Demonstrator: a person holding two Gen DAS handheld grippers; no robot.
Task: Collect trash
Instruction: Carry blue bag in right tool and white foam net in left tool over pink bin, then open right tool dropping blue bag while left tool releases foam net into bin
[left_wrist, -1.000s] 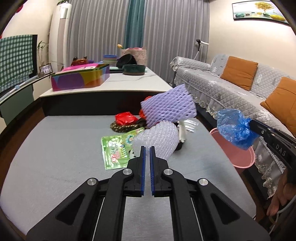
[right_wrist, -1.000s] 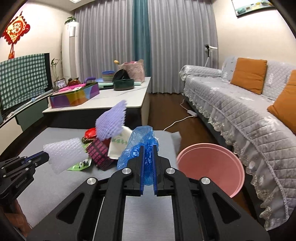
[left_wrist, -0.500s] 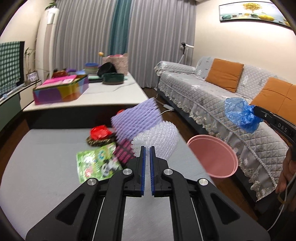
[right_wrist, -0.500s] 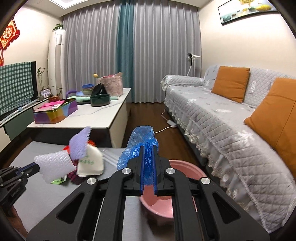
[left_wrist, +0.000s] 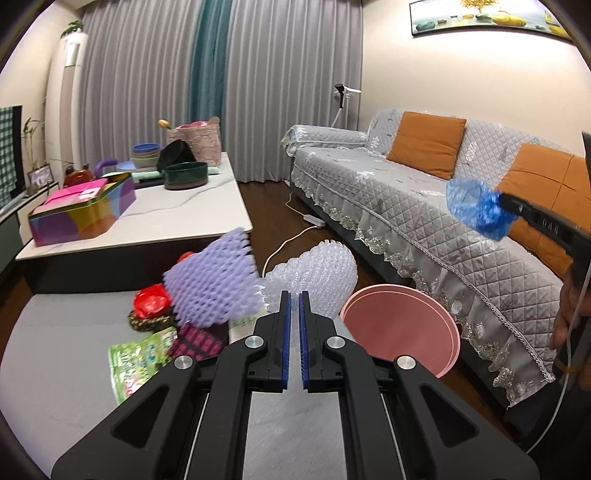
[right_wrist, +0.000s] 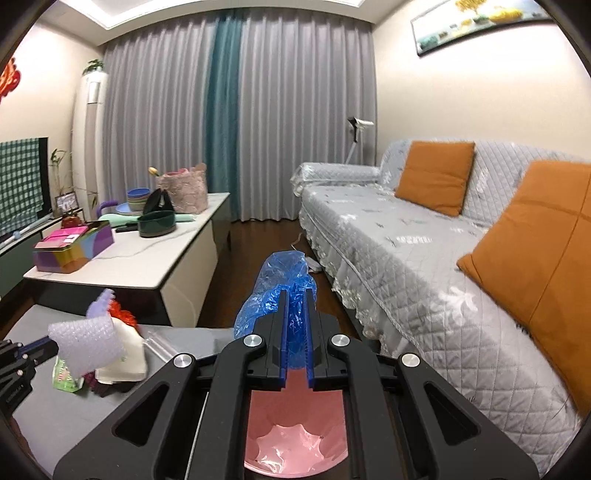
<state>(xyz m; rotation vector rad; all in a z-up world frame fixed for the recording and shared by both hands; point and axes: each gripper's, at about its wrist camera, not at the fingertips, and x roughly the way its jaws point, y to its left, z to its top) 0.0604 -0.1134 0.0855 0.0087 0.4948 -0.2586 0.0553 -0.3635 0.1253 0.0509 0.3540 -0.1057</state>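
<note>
Blue-padded black fingers of the left gripper (left_wrist: 294, 295) are pinched together on the edge of a translucent white foam fruit net (left_wrist: 314, 277), which bulges out just past the fingertips. Immediately left of that gripper, a lilac foam fruit net (left_wrist: 210, 284) stands above a small heap of litter on the grey table (left_wrist: 66, 354): a red crumpled wrapper (left_wrist: 150, 300), a magenta-and-black patterned packet (left_wrist: 195, 339) and a green printed snack bag (left_wrist: 138, 356). Just right of the left gripper and lower down stands a round pink plastic bin (left_wrist: 406, 332), beside the table's edge. The right gripper (right_wrist: 296, 295) is clamped on a crumpled blue plastic bag (right_wrist: 284, 284), which sticks up between and beyond its pads; this gripper hangs directly above the pink bin's open mouth, whose inside shows beneath the fingers. Farther out, a white marble-topped coffee table (left_wrist: 177, 221) carries a multicoloured tin box (left_wrist: 81, 218) and a dark green bowl (left_wrist: 185, 176). To the right runs a grey quilted sofa (right_wrist: 406, 266) with orange cushions (right_wrist: 436, 177).
</note>
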